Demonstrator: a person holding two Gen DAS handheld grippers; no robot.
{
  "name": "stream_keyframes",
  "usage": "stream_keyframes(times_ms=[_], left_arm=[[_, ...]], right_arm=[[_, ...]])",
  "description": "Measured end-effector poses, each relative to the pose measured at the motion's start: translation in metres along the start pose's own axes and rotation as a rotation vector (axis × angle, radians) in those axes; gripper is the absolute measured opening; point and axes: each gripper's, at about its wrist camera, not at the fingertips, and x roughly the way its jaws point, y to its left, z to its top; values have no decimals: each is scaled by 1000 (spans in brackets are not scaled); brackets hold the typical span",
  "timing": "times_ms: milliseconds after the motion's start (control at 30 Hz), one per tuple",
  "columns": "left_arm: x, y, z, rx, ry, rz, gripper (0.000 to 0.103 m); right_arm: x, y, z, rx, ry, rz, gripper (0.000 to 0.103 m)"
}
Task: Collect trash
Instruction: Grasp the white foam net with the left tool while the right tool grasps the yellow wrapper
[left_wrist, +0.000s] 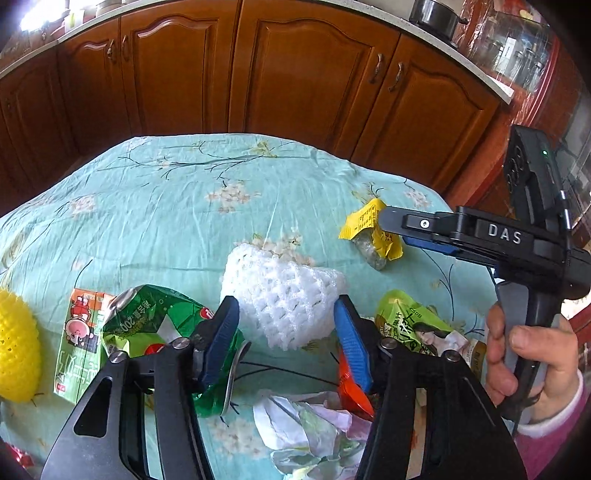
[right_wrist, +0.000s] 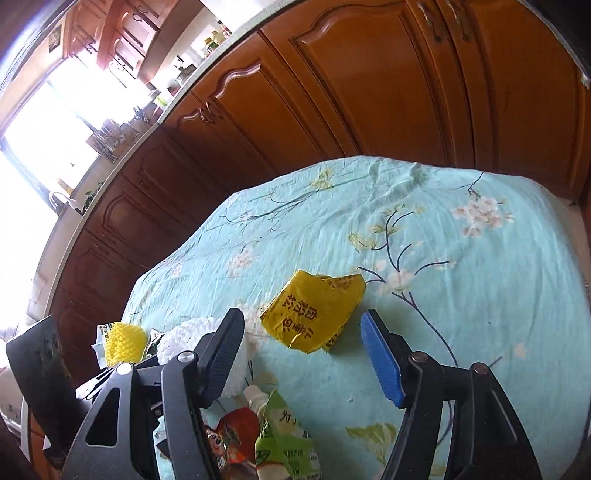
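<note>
The crinkled yellow wrapper (right_wrist: 314, 310) lies alone on the wrinkled floral tablecloth (right_wrist: 461, 258), at twelve o'clock of the right gripper (right_wrist: 303, 354), whose jaws stand released and empty, apparently lined up to pinch it. The left gripper (left_wrist: 286, 339), also released, frames the soft white foam net (left_wrist: 280, 291); a crushed green can (left_wrist: 162, 325) sits at nine o'clock.

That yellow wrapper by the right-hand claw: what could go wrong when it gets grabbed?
1. The yellow wrapper lies flat and crumpled on the wrinkled tablecloth, so the open right gripper might pinch cloth along with it.
2. In the left wrist view something clear sits under the wrapper and may get left behind.
3. The left gripper hangs open around the white foam net, among crowded litter, so it could knock the green can.
</note>
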Motion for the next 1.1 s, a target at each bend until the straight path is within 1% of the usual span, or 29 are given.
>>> stream_keyframes(times_ms=[67,100,133,167,233,300,467,500,733,1000,1100], left_arm=[[2,0,0,4,6,-7,34],[3,-1,0,6,7,-11,30],[3,-1,1,9,8,-13,25],[4,-2,0,13,6,-15,22],[3,-4,0,20,-2,-13,19],[1,-5,-1,24,-12,-13,17],[-14,-10,0,19,-47,-30,16],[-19,-11,1,19,-56,-36,16],[-42,-31,1,39,-98,-74,15],[-56,-55,-4,58,-108,-106,15],[-61,-65,-6,70,-109,-125,15]], right_arm=[[11,-1,1,2,22,-4,66],[14,-2,0,4,24,2,60],[15,-3,-1,7,26,10,52],[17,-3,-3,9,34,16,31],[16,-5,-7,16,27,31,28],[11,-6,-10,7,12,21,24],[-11,-13,-15,9,-28,32,21],[-17,-13,-16,12,-34,39,2],[-63,-20,-29,-13,-99,7,1],[-104,-29,-49,-32,-153,-8,0],[-118,-35,-56,-21,-168,-9,0]])
